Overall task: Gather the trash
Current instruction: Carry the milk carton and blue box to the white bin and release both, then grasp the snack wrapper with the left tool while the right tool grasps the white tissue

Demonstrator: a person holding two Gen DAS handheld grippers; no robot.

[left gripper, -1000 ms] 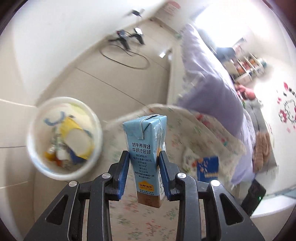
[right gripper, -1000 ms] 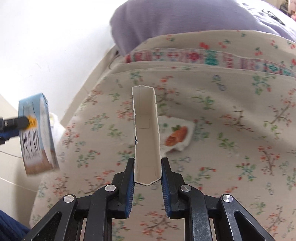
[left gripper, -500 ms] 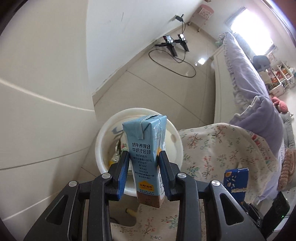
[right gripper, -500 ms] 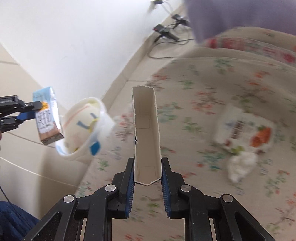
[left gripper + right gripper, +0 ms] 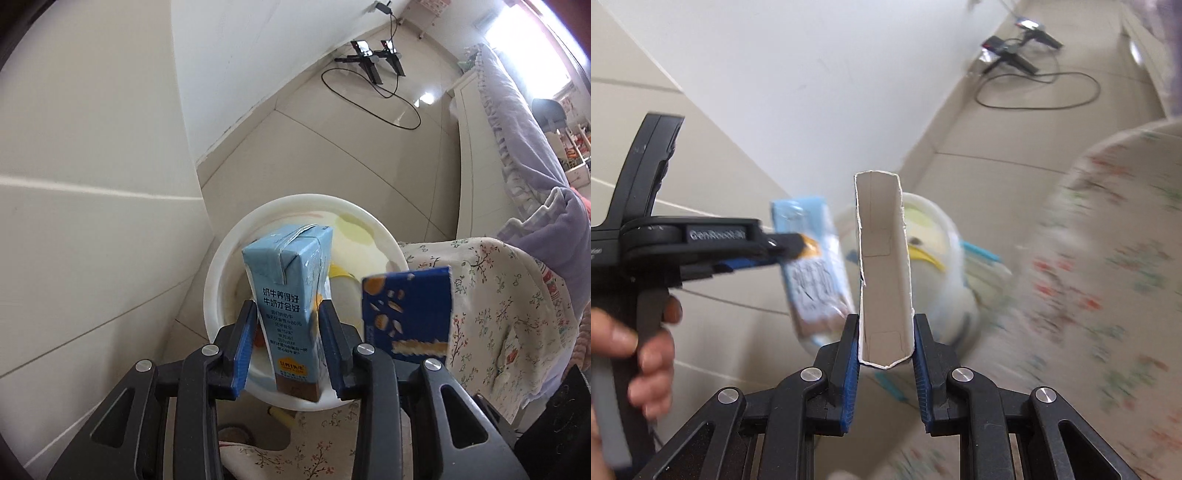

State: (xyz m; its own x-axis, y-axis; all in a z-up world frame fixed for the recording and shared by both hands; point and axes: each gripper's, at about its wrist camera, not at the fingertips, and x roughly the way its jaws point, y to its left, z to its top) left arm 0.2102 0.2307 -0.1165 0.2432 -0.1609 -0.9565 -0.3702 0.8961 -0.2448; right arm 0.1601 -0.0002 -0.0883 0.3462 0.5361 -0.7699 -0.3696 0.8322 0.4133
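Observation:
My left gripper [image 5: 286,339] is shut on a light blue milk carton [image 5: 290,295] and holds it upright over the white trash bin [image 5: 221,277], which has wrappers inside. My right gripper [image 5: 884,341] is shut on an open cardboard box [image 5: 882,266], white inside; its dark blue printed outside [image 5: 406,314] shows in the left wrist view, beside the bin's right rim. In the right wrist view the left gripper [image 5: 701,247] holds the milk carton [image 5: 812,266] just left of the bin [image 5: 945,280].
The bin stands on a tiled floor by a white wall [image 5: 110,147]. A bed with a floral sheet [image 5: 498,314] and lilac duvet [image 5: 535,166] lies to the right. Black stands and a cable [image 5: 373,62] lie on the far floor.
Both grippers have swung left from the bed toward the bin. The milk carton is now over the bin and the blue box has come up beside its rim.

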